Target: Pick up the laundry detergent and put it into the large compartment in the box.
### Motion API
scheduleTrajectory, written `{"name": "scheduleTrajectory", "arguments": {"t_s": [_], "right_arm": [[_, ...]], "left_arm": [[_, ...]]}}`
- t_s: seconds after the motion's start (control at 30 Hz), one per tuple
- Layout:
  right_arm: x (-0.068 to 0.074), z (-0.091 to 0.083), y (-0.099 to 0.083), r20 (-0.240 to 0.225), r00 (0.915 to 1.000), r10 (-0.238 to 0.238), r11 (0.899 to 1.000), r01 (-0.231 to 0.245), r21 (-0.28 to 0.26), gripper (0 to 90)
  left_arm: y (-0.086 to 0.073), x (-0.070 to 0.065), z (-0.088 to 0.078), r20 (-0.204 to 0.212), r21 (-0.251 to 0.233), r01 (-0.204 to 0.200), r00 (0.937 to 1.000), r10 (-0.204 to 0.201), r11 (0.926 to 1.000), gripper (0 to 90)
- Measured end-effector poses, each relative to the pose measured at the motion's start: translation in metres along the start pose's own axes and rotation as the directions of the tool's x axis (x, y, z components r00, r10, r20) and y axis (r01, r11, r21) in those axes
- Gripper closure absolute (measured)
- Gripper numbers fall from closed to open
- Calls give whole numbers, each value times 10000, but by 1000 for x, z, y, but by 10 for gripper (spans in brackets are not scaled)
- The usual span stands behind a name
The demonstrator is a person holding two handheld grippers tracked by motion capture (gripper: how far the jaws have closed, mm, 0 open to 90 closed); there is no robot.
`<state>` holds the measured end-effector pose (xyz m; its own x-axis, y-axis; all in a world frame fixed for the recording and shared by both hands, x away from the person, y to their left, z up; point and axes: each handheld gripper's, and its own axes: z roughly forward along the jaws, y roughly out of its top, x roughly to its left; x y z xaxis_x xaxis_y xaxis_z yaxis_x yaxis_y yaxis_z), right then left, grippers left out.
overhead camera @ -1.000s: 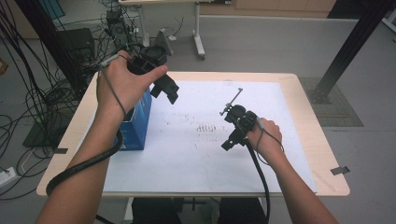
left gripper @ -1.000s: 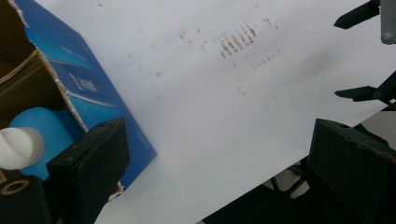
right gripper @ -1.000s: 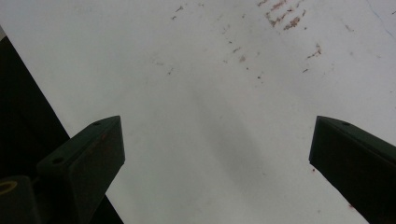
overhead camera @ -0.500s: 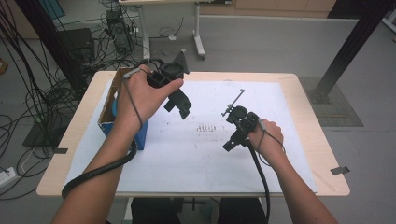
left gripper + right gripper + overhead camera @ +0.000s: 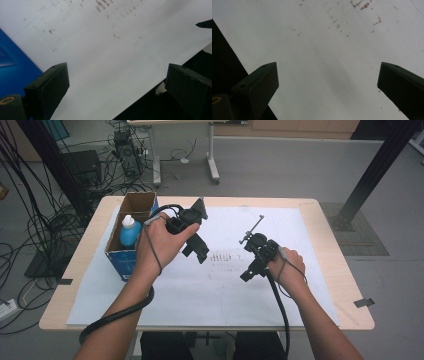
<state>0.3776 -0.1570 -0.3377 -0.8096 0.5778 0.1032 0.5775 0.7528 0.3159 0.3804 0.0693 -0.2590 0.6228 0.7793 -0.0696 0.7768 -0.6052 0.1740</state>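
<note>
High view. I held my left gripper [image 5: 192, 237] just left of the frame's centre, raised over the white paper sheet [image 5: 210, 285] that covered most of the wooden table [image 5: 325, 225]. My left hand [image 5: 157, 242] wrapped its body, and its cable [image 5: 112, 317] looped down toward the lower left of the frame. My right gripper [image 5: 257, 255] lay right of centre, low over the sheet, gripped by my right hand [image 5: 287, 267]. A cardboard box [image 5: 132, 227] with a blue front stood at the sheet's left edge, in the centre-left of the frame, just beside my left hand; a blue bottle with a white cap [image 5: 130, 230] stood upright inside it. A patch of small brown marks [image 5: 220, 257] lay on the sheet between the two grippers.

Left gripper view. My left gripper's [image 5: 116, 82] jaws stood wide apart with nothing between them, above bare sheet; the box's blue side filled the left edge of the frame.

Right gripper view. My right gripper's [image 5: 328, 80] jaws were likewise spread wide and empty, over the sheet, with brown specks toward the upper right of the frame.
</note>
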Motion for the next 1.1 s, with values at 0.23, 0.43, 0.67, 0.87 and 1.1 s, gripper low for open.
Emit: {"name": "scheduleTrajectory", "arguments": {"t_s": [0.23,0.43,0.67,0.87,1.1], "right_arm": [[0,0,1,14,10000,-21,10000,21,23,33],[0,1,2,19,10000,-10,10000,9,55,33],[0,1,2,26,10000,6,10000,-6,90,33],[0,2,3,31,10000,-2,10000,2,84,33],[2,1,3,16,10000,-14,10000,14,56,33]], "left_arm": [[-11,5,24,226,-399,211,9995,-203,9990,56],[-18,7,49,493,-192,346,9982,-336,9992,57],[-22,9,60,686,-242,466,9966,-449,9986,57],[-22,10,61,741,-245,475,9962,-456,9986,57],[-23,10,63,791,-214,506,9957,-488,9985,56]]}}
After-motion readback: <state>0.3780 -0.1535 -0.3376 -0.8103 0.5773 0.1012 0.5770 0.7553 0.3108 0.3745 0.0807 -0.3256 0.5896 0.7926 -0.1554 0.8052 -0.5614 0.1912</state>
